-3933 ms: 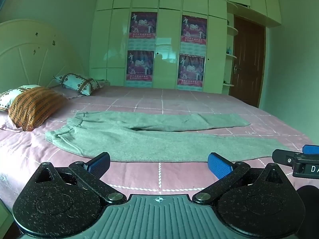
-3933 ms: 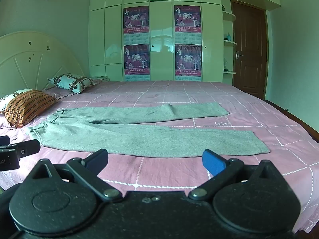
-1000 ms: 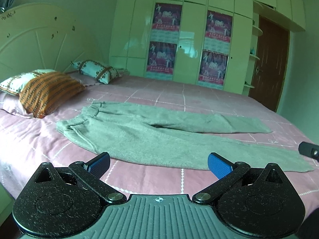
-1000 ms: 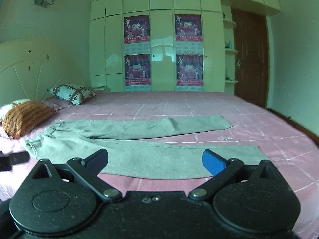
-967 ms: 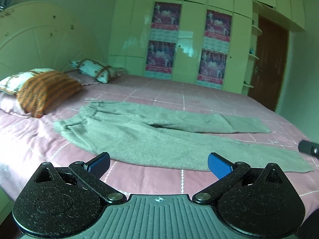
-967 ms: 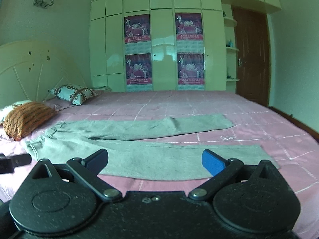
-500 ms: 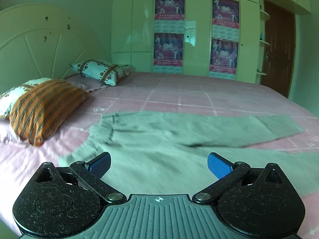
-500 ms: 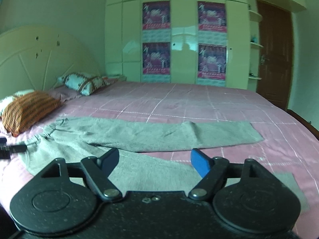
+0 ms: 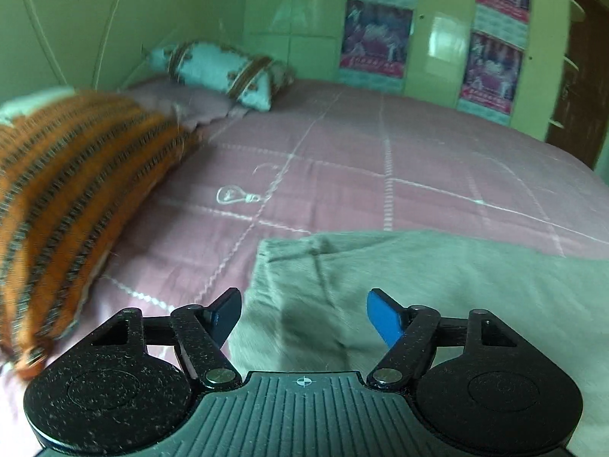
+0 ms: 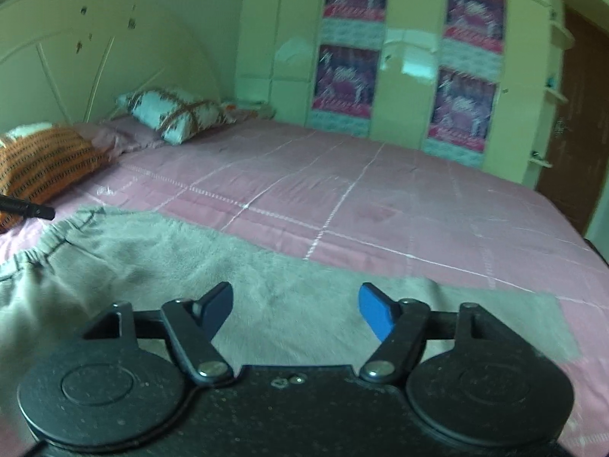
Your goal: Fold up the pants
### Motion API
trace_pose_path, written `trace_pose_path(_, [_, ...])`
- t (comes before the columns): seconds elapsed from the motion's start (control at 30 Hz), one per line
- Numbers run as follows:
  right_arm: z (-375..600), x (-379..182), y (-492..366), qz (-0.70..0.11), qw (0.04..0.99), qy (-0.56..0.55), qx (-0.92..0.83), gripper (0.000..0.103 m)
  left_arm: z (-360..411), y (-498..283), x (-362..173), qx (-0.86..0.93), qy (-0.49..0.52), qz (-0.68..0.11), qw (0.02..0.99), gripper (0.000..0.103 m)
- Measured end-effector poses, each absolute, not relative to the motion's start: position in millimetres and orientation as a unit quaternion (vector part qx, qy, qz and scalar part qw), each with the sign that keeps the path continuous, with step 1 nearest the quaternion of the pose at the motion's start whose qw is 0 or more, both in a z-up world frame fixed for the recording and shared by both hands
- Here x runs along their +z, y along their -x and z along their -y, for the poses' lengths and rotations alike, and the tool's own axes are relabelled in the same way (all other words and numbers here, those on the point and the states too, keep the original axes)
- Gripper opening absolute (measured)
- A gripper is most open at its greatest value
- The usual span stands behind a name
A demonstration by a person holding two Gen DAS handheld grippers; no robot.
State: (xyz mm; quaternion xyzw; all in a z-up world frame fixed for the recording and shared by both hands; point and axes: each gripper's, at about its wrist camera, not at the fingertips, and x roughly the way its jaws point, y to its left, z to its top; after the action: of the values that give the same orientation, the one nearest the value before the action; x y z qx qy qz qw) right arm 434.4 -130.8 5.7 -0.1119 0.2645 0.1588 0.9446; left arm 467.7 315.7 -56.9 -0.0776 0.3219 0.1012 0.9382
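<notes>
On the pink bed (image 9: 418, 160), grey pants (image 9: 437, 285) spread flat. Left tongs (image 9: 304, 316) and right tongs (image 10: 295, 308) just narrowing, part open over fabric, gripping nothing. Could pinch one layer only, or bedsheet too.

Home bedroom. Large bed (image 10: 380, 198) fills most of both views, covered by a pink quilted spread with a white stitched grid. Cream arched headboard (image 10: 95, 57) against the wall at left. Pillows at the head: an orange striped one (image 9: 76, 190) and a pale blue patterned one (image 10: 171, 114). Floor-to-ceiling glossy cream wardrobe (image 10: 403, 57) on the far wall, purple posters (image 10: 346, 80) stuck on its doors. Dark wooden door (image 10: 582, 114) at far right.
</notes>
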Motion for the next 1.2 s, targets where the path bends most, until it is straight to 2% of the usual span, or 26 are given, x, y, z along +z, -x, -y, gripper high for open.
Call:
trace_pose_path(0.07, [120.9, -4.9, -464.5, -0.279, 0.937, 0.124, 0.168, 0.053, -326.8, -483.7, -71.0, 0.096, 0.093, -0.324, 0.937, 0.068])
trace_pose_path(0.2, [110.9, -21.4, -502.9, -0.293, 0.932, 0.130, 0.171, 0.052, -340.5, -512.9, -89.5, 0.083, 0.115, -0.330, 0.933, 0.066])
trace_pose_path(0.27, [107.1, -27.7, -519.4, -0.299, 0.930, 0.123, 0.174, 0.052, -344.2, -526.8, -94.5, 0.077, 0.127, -0.334, 0.931, 0.053])
trace_pose_path(0.4, [102.7, -38.5, -543.7, -0.307, 0.925, 0.125, 0.187, 0.048, -345.4, -549.5, -99.1, 0.075, 0.128, -0.350, 0.925, 0.047])
trace_pose_path(0.47, [99.6, -46.3, -557.3, -0.313, 0.918, 0.135, 0.201, 0.048, -350.5, -554.6, -99.1, 0.071, 0.137, -0.354, 0.923, 0.027])
trace_pose_path(0.5, [96.8, -51.3, -564.8, -0.321, 0.912, 0.144, 0.213, 0.047, -353.3, -553.6, -97.9, 0.066, 0.141, -0.352, 0.923, 0.020])
trace_pose_path(0.53, [95.6, -55.5, -570.7, -0.327, 0.906, 0.149, 0.223, 0.047, -354.4, -552.7, -96.5, 0.062, 0.142, -0.349, 0.924, 0.019])
trace_pose_path(0.73, [80.6, -75.0, -598.8, -0.335, 0.884, 0.196, 0.261, 0.035, -361.1, -557.6, -99.2, 0.045, 0.144, -0.362, 0.920, 0.020])
trace_pose_path(0.97, [69.4, -86.9, -632.9, -0.362, 0.861, 0.221, 0.282, 0.033, -361.0, -566.0, -106.1, 0.041, 0.135, -0.366, 0.920, 0.024])
trace_pose_path(1.0, [68.8, -87.5, -633.8, -0.366, 0.857, 0.218, 0.290, 0.013, -362.7, -566.3, -107.9, 0.040, 0.139, -0.363, 0.921, 0.024])
trace_pose_path(1.03, [65.9, -87.3, -632.7, -0.371, 0.852, 0.222, 0.297, 0.004, -365.1, -565.1, -108.9, 0.038, 0.144, -0.358, 0.922, 0.021])
trace_pose_path(1.07, [62.7, -86.0, -631.0, -0.371, 0.853, 0.227, 0.290, 0.000, -368.9, -562.8, -109.2, 0.034, 0.154, -0.352, 0.922, 0.018])
trace_pose_path(1.2, [65.2, -63.8, -610.6, -0.345, 0.866, 0.228, 0.281, 0.000, -377.4, -538.8, -94.9, 0.000, 0.153, -0.301, 0.941, 0.016])
